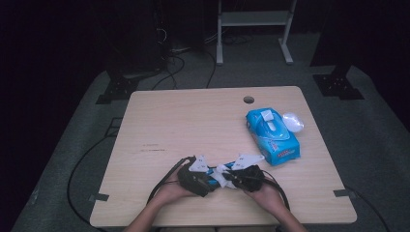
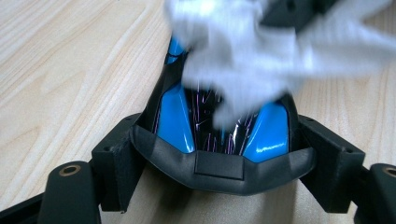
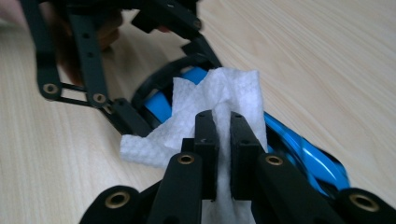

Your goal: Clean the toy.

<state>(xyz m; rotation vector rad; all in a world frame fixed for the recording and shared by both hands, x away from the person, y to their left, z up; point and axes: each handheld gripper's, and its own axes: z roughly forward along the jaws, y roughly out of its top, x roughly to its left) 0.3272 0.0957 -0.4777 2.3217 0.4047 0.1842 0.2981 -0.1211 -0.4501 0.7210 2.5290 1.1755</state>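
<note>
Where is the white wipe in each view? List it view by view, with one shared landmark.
High view: white wipe low centre.
Left gripper view: blurred, top centre to right.
Right gripper view: centre, pinched between the black jaws.
Shared landmark: the blue-and-black object it lies against.

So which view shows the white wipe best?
The right gripper view: the white wipe is sharp, pinched in the right gripper over the blue-and-black object. In the left gripper view it is blurred; in the high view, a small white patch.
</note>
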